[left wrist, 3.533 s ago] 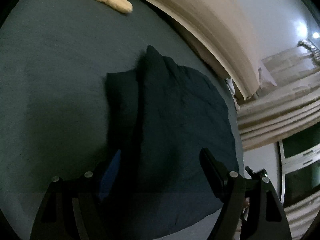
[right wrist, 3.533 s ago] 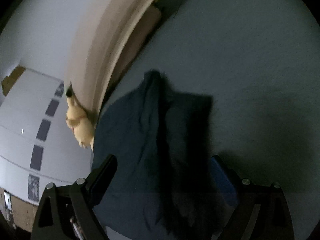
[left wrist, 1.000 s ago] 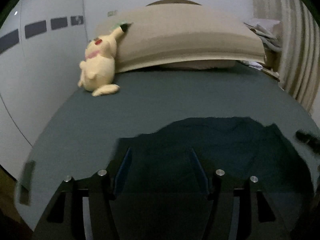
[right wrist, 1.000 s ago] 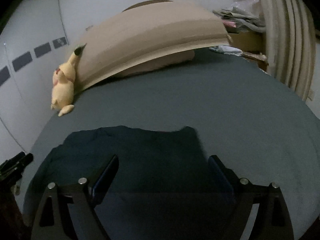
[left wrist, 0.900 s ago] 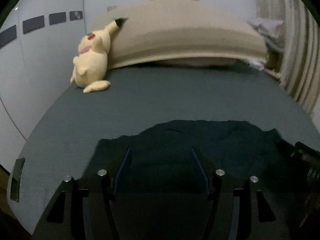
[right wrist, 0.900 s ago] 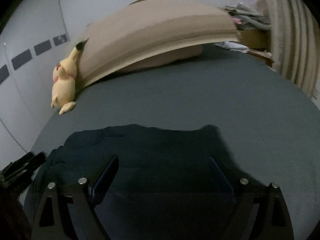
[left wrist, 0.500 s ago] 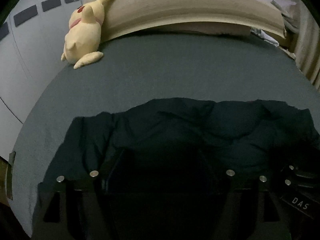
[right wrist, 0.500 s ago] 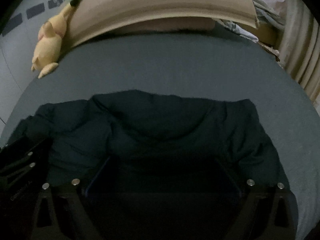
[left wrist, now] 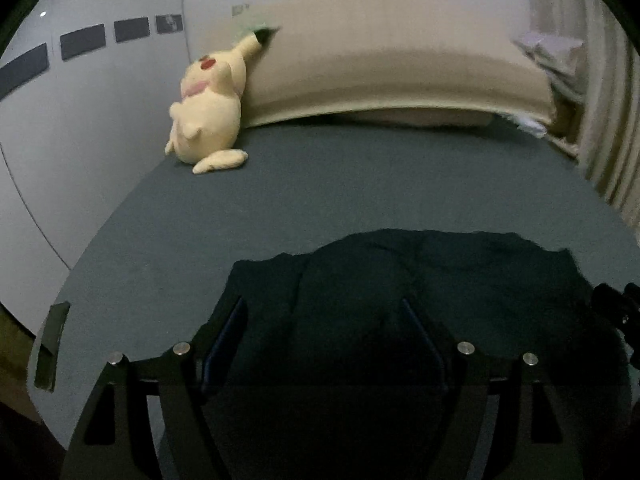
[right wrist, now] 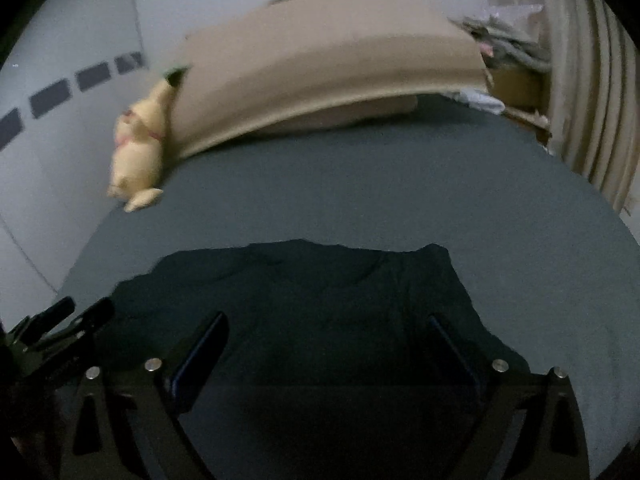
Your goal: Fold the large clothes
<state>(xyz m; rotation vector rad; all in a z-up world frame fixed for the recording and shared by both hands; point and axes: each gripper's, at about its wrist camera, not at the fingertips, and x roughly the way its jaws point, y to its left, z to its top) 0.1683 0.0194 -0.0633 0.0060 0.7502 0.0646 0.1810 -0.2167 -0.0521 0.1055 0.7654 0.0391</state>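
A dark navy garment (left wrist: 460, 272) lies rumpled and spread sideways on the near part of the grey-blue bed sheet (left wrist: 360, 176). My left gripper (left wrist: 323, 308) hovers over the garment's left half, open, with only cloth lying below its blue pads. The right gripper (right wrist: 326, 322) stands open over the garment (right wrist: 320, 280) toward its right half. Nothing is pinched in either one. Each gripper also shows in the other's view: the right gripper (left wrist: 616, 308) at the far right edge, the left gripper (right wrist: 68, 320) at the far left.
A yellow plush toy (left wrist: 208, 112) leans on the beige headboard cushion (left wrist: 380, 60) at the bed's far left. Curtains (left wrist: 608, 100) hang on the right. A heap of loose things (right wrist: 504, 48) sits at the far right corner. A white wall runs along the left.
Half a second ago both grippers were low and close over the garment; they have drawn back and it looks farther off. The left jaws stand wider than a second ago.
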